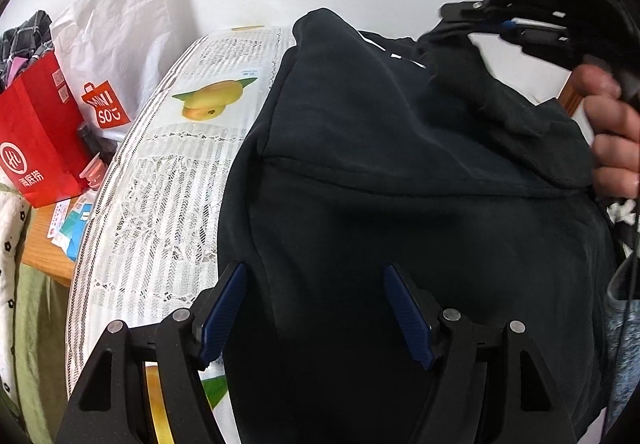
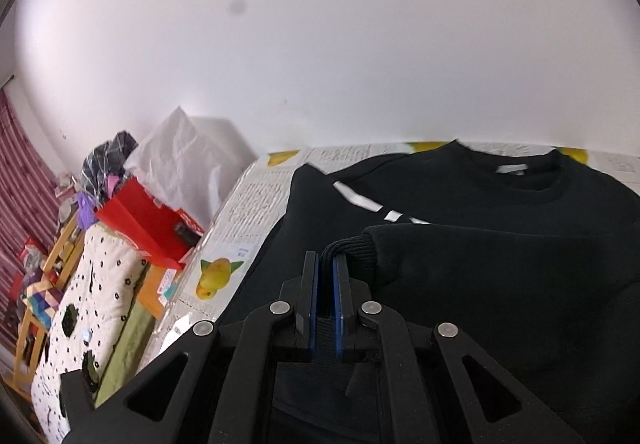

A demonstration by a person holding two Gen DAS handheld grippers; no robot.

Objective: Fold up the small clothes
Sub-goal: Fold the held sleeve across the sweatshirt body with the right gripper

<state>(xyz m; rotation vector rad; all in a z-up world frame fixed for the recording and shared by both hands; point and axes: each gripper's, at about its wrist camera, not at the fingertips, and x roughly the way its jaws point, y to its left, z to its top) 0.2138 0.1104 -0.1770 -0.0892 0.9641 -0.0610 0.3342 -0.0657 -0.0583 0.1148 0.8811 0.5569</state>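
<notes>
A black sweatshirt (image 1: 400, 204) lies on a table covered with a lace-and-fruit-print cloth (image 1: 168, 196). My left gripper (image 1: 316, 284) is open, its blue pads (image 1: 224, 308) spread just above the garment's lower part, holding nothing. My right gripper (image 2: 325, 264) is shut on the ribbed cuff of a black sleeve (image 2: 352, 248), which is drawn across the sweatshirt's body (image 2: 500, 284). The collar (image 2: 516, 172) and a white stripe (image 2: 360, 200) show beyond it. The right gripper also shows in the left wrist view (image 1: 532, 24) at the upper right, held by a hand.
A red paper bag (image 1: 40, 140) and a white Miniso bag (image 1: 108, 56) stand left of the table. A spotted quilt (image 2: 88, 308) lies on the left. A white wall (image 2: 320, 44) is behind the table.
</notes>
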